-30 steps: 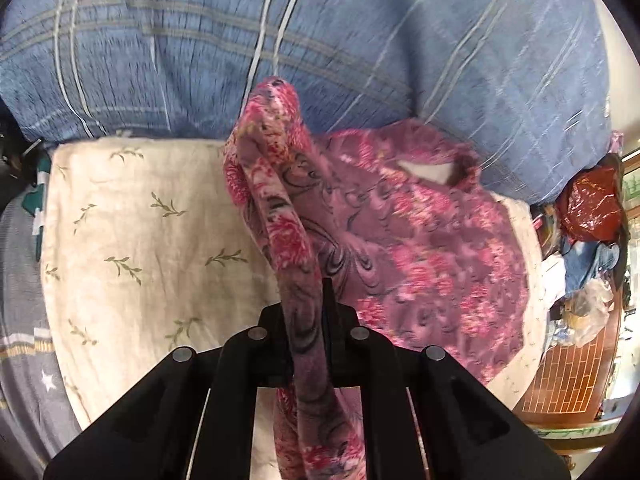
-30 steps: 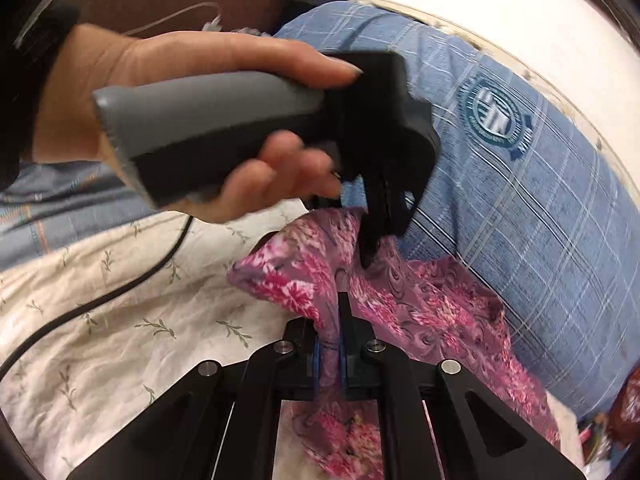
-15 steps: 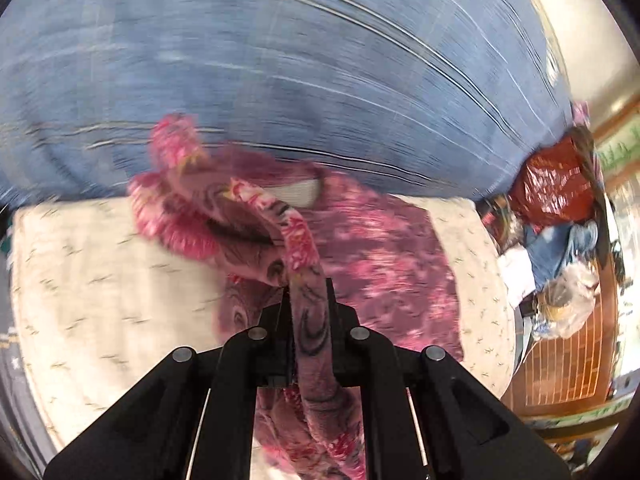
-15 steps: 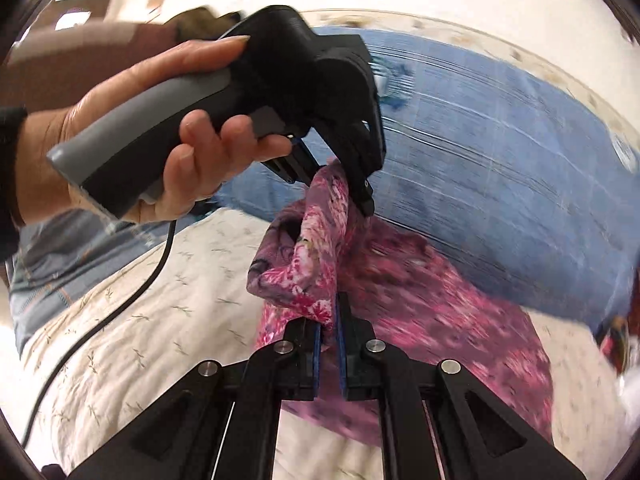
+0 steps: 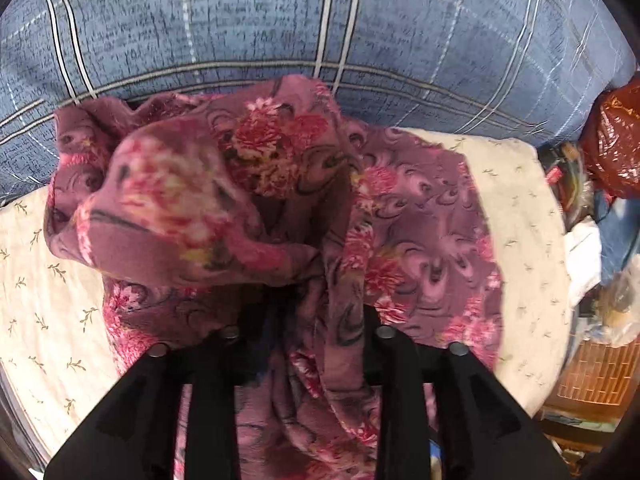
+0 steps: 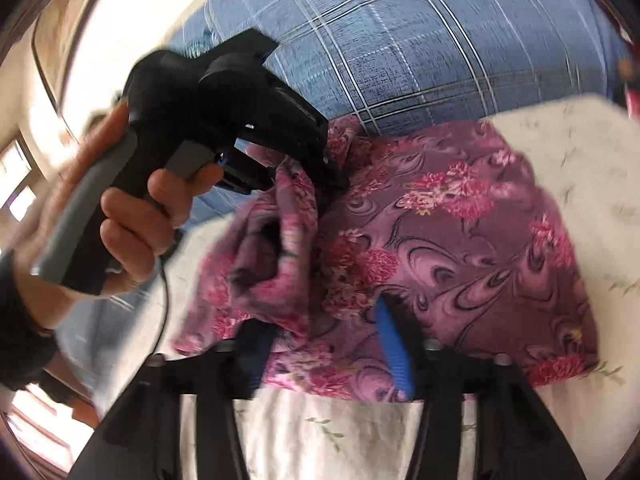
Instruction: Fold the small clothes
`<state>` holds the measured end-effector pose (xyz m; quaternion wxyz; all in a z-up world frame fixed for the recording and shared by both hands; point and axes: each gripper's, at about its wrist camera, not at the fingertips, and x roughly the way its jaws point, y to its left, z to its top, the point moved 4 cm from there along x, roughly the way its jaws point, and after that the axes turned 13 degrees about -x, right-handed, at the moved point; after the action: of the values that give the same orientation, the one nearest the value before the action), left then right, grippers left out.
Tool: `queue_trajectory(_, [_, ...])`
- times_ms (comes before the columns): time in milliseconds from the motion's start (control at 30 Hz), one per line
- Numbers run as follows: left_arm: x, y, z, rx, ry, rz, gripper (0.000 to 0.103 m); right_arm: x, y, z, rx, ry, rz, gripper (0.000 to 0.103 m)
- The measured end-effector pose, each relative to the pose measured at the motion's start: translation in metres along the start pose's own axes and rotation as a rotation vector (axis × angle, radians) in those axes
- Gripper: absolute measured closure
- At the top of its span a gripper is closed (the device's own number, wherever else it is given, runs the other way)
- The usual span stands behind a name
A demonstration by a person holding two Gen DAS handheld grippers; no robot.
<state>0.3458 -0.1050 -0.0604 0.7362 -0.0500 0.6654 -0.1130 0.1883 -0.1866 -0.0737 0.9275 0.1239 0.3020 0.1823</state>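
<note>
A small purple garment with pink flowers (image 5: 424, 216) lies on a cream sheet with a leaf print (image 5: 44, 280), close to a blue plaid cushion. My left gripper (image 5: 310, 304) stands open, and a bunched fold of the garment drapes loosely between and over its fingers. In the right wrist view the garment (image 6: 460, 240) lies partly flat, with a rumpled fold at its left. My right gripper (image 6: 326, 320) is open just above the garment's near edge; its blue pad (image 6: 394, 356) shows. The left gripper (image 6: 316, 164), held by a hand, hovers over the fold.
The blue plaid cushion (image 5: 320, 20) rises directly behind the garment. The cream sheet (image 6: 320, 432) spreads in front and to both sides. At the right edge of the bed lie a red bag (image 5: 616, 144), loose clothes and a woven basket (image 5: 592, 376).
Both grippers have opened and let go of the garment. The lifted fold has dropped onto the garment near the cushion, and both grippers have moved lower and closer to it.
</note>
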Motion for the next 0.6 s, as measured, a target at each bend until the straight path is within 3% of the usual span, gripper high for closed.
queue_trajectory(33, [-0.006, 0.0, 0.001, -0.003, 0.008, -0.005, 0.048, -0.003, -0.001, 0.0, 0.008, -0.017, 0.04, 0.034])
queue_trajectory(100, [-0.017, -0.001, 0.003, -0.006, -0.009, 0.012, 0.028, -0.007, -0.001, 0.001, 0.007, -0.038, 0.06, 0.024])
queue_trajectory(167, [-0.025, -0.006, 0.003, 0.013, -0.028, 0.042, 0.028, -0.005, 0.0, 0.001, 0.014, -0.031, 0.075, 0.024])
queue_trajectory(433, [0.003, -0.025, -0.012, 0.066, 0.033, 0.16, 0.028, -0.002, -0.001, 0.003, 0.005, -0.059, 0.089, 0.025])
queue_trajectory(467, [0.007, -0.024, -0.013, 0.073, 0.025, 0.192, 0.028, -0.004, -0.001, 0.003, 0.004, -0.071, 0.096, 0.03])
queue_trajectory(500, [0.008, -0.023, -0.013, 0.068, 0.014, 0.21, 0.028, -0.004, -0.001, 0.003, 0.007, -0.074, 0.099, 0.05])
queue_trajectory(533, [0.009, -0.021, -0.013, 0.057, 0.003, 0.218, 0.042, -0.001, 0.0, 0.004, 0.006, -0.065, 0.121, 0.067])
queue_trajectory(567, [0.007, -0.019, -0.013, 0.042, -0.007, 0.201, 0.06, 0.003, -0.001, 0.005, 0.007, -0.045, 0.126, 0.094])
queue_trajectory(600, [0.006, -0.017, -0.013, 0.036, -0.002, 0.186, 0.087, 0.004, -0.001, 0.005, 0.012, -0.033, 0.126, 0.093])
